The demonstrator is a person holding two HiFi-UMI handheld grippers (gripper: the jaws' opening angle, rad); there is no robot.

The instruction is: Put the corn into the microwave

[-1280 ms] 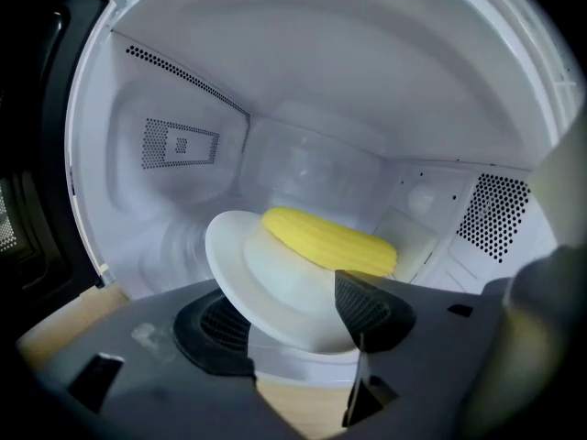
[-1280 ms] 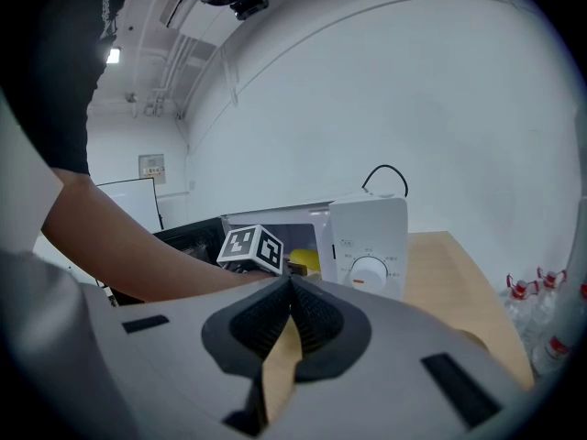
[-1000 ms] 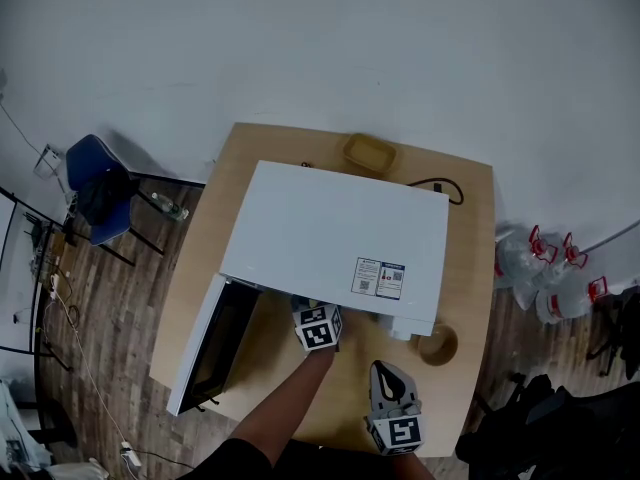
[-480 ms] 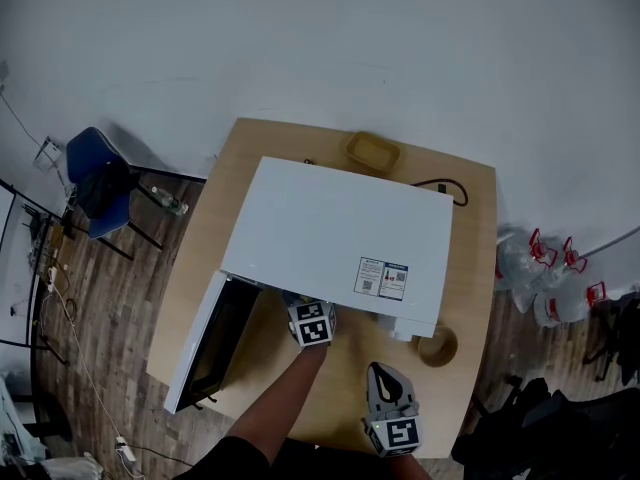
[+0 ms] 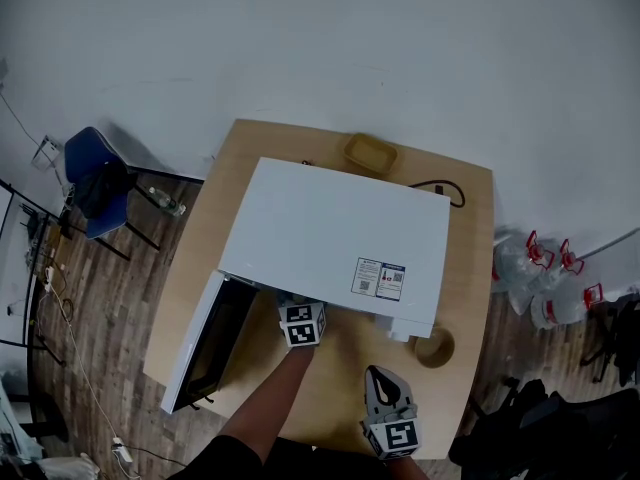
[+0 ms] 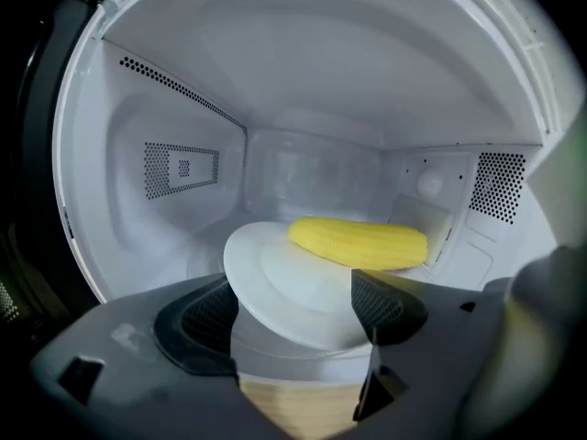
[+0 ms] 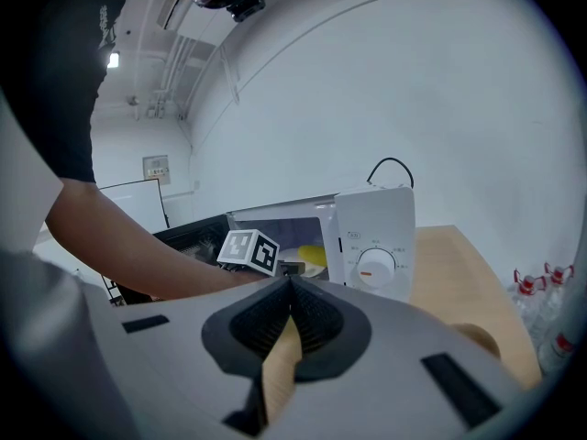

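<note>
Head view: left claw (image 5: 297,306) is inside the door-open white microwave (image 5: 335,238) on the wooden worktop (image 5: 470,268).
Left gripper view: jaws spread wide, clamping nothing. The yellow corn cob (image 6: 359,242) lies on a round white plate (image 6: 275,278) just ahead.
Right gripper view: right claw (image 7: 290,287) closed, empty.

1. The microwave (image 5: 330,228) is showing a smooth, matt white shell.
2. The table (image 5: 468,288) is looking like pale, smooth wood.
3. The plate (image 6: 284,287) is gleaming glossy white; the corn (image 6: 359,242) is looking bumpy.
</note>
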